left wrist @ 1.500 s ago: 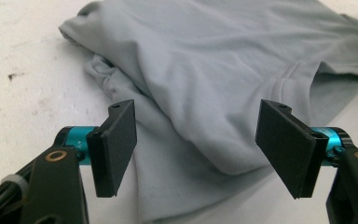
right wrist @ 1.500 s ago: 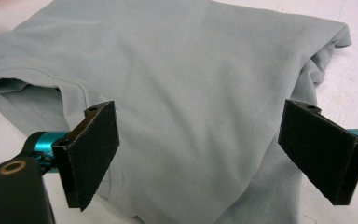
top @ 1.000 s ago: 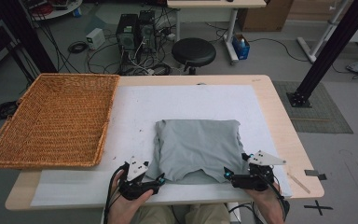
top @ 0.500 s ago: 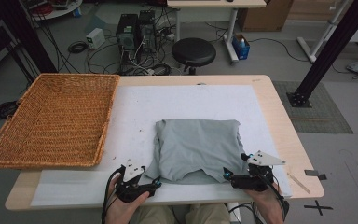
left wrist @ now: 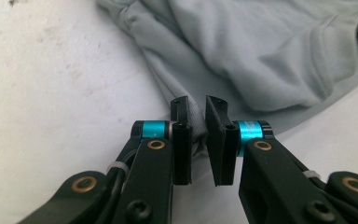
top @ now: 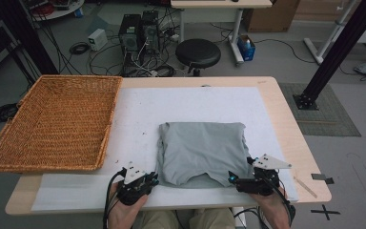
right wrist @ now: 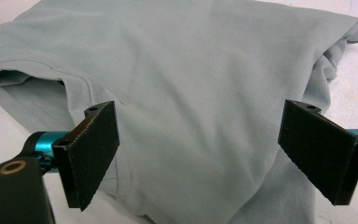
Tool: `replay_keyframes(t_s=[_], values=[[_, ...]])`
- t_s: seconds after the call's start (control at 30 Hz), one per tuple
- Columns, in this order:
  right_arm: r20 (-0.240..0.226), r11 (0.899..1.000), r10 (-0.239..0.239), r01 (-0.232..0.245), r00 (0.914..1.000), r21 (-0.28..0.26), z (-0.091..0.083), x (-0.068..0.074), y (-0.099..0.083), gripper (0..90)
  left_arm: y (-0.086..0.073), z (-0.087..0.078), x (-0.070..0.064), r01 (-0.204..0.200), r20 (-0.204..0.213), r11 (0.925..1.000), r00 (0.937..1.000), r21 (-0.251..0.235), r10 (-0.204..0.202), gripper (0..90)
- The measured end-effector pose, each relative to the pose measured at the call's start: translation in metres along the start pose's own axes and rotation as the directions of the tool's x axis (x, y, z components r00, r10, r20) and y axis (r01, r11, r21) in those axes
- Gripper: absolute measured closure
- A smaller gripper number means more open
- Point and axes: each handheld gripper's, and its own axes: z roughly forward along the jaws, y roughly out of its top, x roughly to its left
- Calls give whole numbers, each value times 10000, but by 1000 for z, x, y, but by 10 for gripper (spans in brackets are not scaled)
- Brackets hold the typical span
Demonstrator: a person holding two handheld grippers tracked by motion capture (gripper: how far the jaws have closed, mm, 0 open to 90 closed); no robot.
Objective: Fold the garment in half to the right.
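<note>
The left gripper (left wrist: 196, 122) pinches the shirt's (top: 202, 151) near-left edge. The right gripper (right wrist: 198, 154) gapes wide over the near-right corner.

No legible text, label, brand, number or sign anywhere.

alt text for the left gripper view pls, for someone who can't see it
The left gripper, its two black jaws nearly closed, pinches a fold at the edge of a grey shirt. The shirt lies rumpled on a white table cover, spreading up and to the right.
</note>
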Motion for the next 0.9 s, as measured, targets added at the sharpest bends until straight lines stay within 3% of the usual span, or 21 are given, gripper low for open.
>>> replay_keyframes(t_s=[0.4, 0.6, 0.8, 0.9], values=[[52, 10000, -64, 64, 10000, 22, -1, 1, 0, 124, 18, 1, -17, -267, 407, 9974, 9987, -673, 295, 824], [59, 10000, -32, 32, 10000, 29, -1, 1, 0, 124, 17, 15, -24, -542, 320, 9983, 9980, -196, 548, 821], [69, 10000, -28, 27, 10000, 64, -2, -1, -1, 124, 10, 18, -29, -965, -298, 9953, 9949, -7, 965, 586], [80, 10000, -17, 17, 10000, 84, -3, -1, -2, 124, 8, 17, -30, -886, -543, 9961, 9946, -4, 885, 495]])
